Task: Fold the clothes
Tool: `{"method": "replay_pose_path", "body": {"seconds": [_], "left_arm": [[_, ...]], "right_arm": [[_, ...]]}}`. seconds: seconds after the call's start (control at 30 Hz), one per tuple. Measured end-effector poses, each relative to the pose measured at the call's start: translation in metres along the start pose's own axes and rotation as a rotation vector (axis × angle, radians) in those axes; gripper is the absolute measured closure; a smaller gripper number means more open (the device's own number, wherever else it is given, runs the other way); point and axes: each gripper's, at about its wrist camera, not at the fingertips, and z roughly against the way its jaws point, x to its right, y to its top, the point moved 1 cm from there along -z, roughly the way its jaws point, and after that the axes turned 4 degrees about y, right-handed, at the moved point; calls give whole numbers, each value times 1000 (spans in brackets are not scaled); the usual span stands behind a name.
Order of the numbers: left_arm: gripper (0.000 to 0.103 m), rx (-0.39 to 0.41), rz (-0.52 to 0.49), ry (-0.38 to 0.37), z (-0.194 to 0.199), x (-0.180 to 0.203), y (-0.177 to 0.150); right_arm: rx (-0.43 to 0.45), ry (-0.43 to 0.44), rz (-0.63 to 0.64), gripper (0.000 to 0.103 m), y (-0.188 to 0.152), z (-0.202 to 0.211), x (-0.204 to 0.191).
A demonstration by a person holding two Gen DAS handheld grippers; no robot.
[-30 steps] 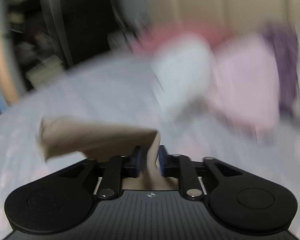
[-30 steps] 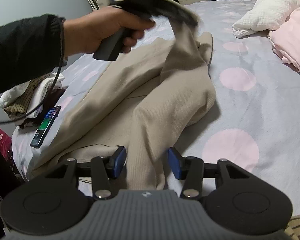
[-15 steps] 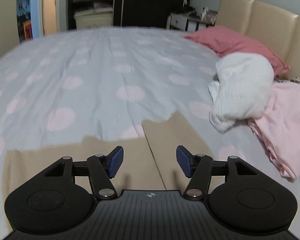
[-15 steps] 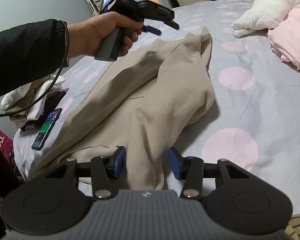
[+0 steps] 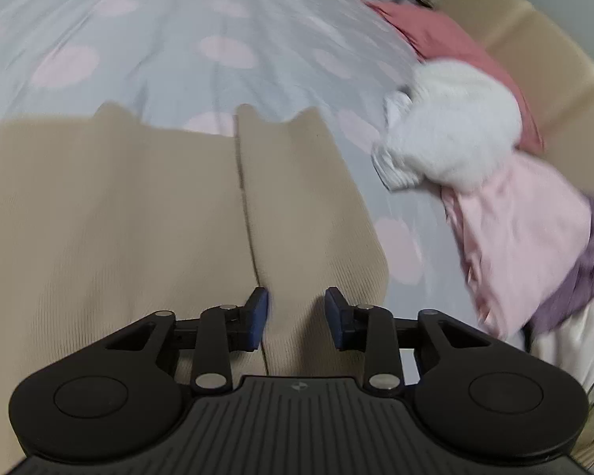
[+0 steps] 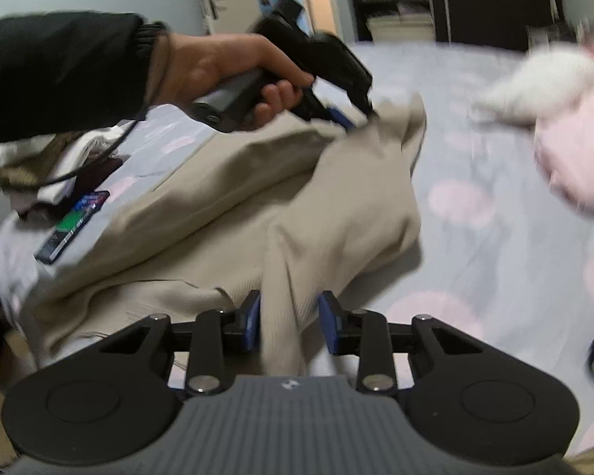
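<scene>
A beige ribbed garment [image 5: 138, 213] lies on the grey bed sheet with pink dots [image 5: 170, 35], one part folded over the rest along a seam. My left gripper [image 5: 296, 322] is open just above the folded part, with cloth beneath its jaws. In the right wrist view the same garment [image 6: 297, 206] lies rumpled, and the left gripper [image 6: 348, 118] hovers at its far end, held by a hand. My right gripper [image 6: 289, 322] is open, its jaws on either side of a raised fold of the beige cloth near its near end.
A white garment [image 5: 459, 138], a pink one [image 5: 518, 229] and a purple one [image 5: 586, 277] are piled at the right by a red pillow [image 5: 447, 35] and the headboard. A phone [image 6: 73, 229] and more clothes [image 6: 47, 162] lie at the bed's left edge.
My left gripper let go of the beige cloth and opened, then dipped down close over the laid-down fold. My right gripper stayed open around the near fold and shifted slightly.
</scene>
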Motion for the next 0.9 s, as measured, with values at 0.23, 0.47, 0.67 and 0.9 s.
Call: {"method": "replay_pose_path", "body": {"seconds": [0.23,0.47,0.67,0.9], "left_arm": [[75,15,113,-18,16,-20,-14],[75,13,129,-67,35,-32,-38],[71,4,50,-106,44,-22,-56],[54,-30,24,-169,44,-13,-60]], "right_arm": [[32,-73,208,98,-7,6,-18],[-46,-191,81,98,-14,43,8],[-221,-187,169,95,-32,28,0],[-73,-197,128,62,-1,42,6]]}}
